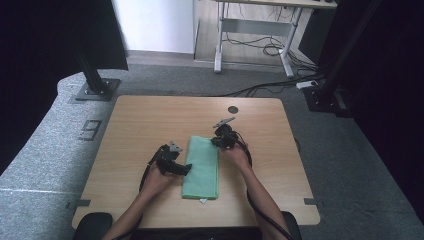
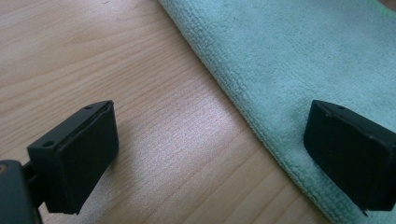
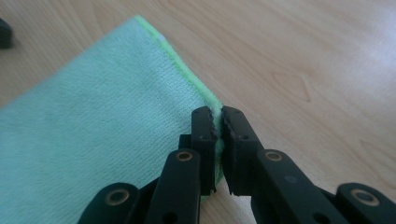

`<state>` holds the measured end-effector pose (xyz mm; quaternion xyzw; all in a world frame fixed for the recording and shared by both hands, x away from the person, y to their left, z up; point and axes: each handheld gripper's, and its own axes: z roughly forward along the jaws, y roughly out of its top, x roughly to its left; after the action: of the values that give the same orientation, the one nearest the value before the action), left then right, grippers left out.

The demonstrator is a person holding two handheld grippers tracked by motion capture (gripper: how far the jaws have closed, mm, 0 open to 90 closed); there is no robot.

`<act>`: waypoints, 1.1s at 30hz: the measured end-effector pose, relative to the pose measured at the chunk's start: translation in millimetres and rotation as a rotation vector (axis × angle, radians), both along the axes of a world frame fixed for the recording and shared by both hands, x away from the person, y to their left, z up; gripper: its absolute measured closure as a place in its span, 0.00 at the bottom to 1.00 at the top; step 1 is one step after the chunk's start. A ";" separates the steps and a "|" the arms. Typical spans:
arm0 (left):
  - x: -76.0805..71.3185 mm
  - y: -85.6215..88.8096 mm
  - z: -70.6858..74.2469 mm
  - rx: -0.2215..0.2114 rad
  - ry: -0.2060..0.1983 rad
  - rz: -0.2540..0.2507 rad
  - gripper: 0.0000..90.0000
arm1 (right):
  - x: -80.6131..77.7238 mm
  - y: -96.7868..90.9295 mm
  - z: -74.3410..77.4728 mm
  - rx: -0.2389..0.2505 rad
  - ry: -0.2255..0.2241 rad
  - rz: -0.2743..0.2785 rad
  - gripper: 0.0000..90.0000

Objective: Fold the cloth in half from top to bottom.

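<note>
A light wooden surface [image 1: 150, 120] with rounded corners carries a small dark round disc [image 1: 233, 109] near its far edge. Beyond it, on the grey carpet floor [image 1: 45, 150], a white-legged desk frame [image 1: 218, 45] stands over tangled black cables [image 1: 265, 47].

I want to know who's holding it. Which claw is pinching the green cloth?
The right claw pinches the green cloth's edge; the left claw stands open, straddling its other edge.

My right gripper [image 3: 218, 122] hides the cloth [image 3: 93, 140] corner pinched between its pads. In my left gripper view, the cloth runs past the top and right edges, partly behind my far pad [image 2: 355, 154].
</note>
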<state>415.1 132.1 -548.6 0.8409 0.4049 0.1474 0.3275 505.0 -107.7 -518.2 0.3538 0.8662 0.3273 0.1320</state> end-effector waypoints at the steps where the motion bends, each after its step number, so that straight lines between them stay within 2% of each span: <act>1: -0.2 0.0 -0.2 -0.001 -0.002 0.002 0.04 | -1.8 0.0 4.2 0.004 -0.010 0.006 0.92; 6: -1.0 0.2 -0.2 0.001 -0.002 0.006 0.04 | -15.4 0.3 25.0 0.019 -0.049 0.041 0.92; 10: -1.0 0.1 -0.3 0.000 -0.001 0.008 0.04 | -29.8 -0.5 39.4 0.004 -0.089 0.076 0.92; 19: -1.4 -0.1 -0.4 -0.001 -0.002 0.012 0.04 | -68.6 -7.9 67.1 0.043 -0.145 0.152 0.92; 25: -1.4 0.0 -0.3 0.000 -0.002 0.012 0.04 | -96.8 -9.2 71.5 0.062 -0.152 0.207 0.92; 33: -1.3 0.0 -0.3 0.002 0.000 0.016 0.03 | -126.2 -15.1 65.2 0.090 -0.135 0.249 0.92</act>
<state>413.9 132.1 -549.0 0.8380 0.4115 0.1504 0.3252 378.9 -122.8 -453.1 0.2262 0.8771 0.4024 0.1323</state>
